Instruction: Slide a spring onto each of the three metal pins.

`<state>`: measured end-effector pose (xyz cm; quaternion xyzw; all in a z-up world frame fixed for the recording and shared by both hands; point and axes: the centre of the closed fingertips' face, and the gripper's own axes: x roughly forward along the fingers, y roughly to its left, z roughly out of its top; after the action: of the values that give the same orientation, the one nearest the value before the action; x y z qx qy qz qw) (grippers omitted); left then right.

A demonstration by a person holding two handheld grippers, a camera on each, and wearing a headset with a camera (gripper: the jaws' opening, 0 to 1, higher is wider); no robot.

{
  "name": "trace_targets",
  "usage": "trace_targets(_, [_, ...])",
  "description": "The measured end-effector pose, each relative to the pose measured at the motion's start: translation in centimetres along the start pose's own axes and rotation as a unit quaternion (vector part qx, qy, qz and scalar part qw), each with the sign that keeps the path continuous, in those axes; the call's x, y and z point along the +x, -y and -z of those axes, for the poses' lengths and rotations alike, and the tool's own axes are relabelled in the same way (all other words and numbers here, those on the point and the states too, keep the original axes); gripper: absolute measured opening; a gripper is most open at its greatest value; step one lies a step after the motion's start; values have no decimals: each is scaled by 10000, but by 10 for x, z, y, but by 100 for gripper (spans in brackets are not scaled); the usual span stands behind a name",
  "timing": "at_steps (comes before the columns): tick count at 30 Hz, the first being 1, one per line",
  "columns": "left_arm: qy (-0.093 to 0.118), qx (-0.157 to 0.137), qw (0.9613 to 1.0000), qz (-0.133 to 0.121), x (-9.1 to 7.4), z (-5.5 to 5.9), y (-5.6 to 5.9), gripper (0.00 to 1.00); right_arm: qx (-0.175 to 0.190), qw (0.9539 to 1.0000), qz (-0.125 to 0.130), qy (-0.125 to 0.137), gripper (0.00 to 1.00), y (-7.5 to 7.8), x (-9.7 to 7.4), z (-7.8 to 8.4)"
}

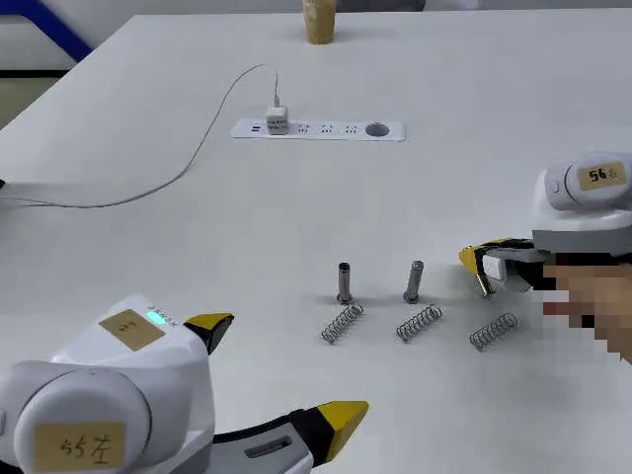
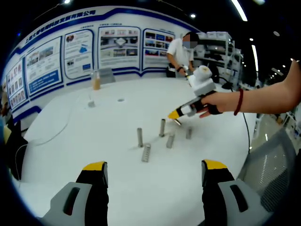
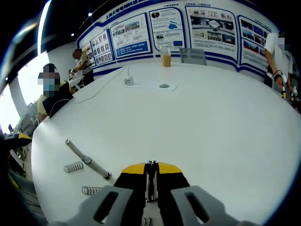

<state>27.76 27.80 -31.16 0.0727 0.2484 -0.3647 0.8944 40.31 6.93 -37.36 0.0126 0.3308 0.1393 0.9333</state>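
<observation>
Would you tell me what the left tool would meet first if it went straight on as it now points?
Probably the nearest spring, lying flat, with an upright pin just behind it; depth is unclear.

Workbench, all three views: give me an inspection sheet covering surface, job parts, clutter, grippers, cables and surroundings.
Surface: white tabletop.
Job's things: two upright grey metal pins; three coiled steel springs lying beside them, none on a pin.
Clutter: tan drink cup at the far edge.
Grippers: left gripper open, holding nothing; right gripper shut on a third pin.
Cables: white power strip with white charger plugged in; thin white cable leading off to the head view's left.
Surroundings: wall posters; people standing by the table.
</observation>
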Motion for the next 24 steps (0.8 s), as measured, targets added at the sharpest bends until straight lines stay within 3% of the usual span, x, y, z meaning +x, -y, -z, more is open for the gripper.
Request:
trace_targets(9, [47, -7, 10000, 23, 0, -2, 2, 82, 279, 9990, 317, 169, 9, 7, -19, -2])
trace_targets(24, [14, -36, 10000, 44, 3, 0, 3, 81, 289, 9986, 403, 173, 9, 0, -38, 4])
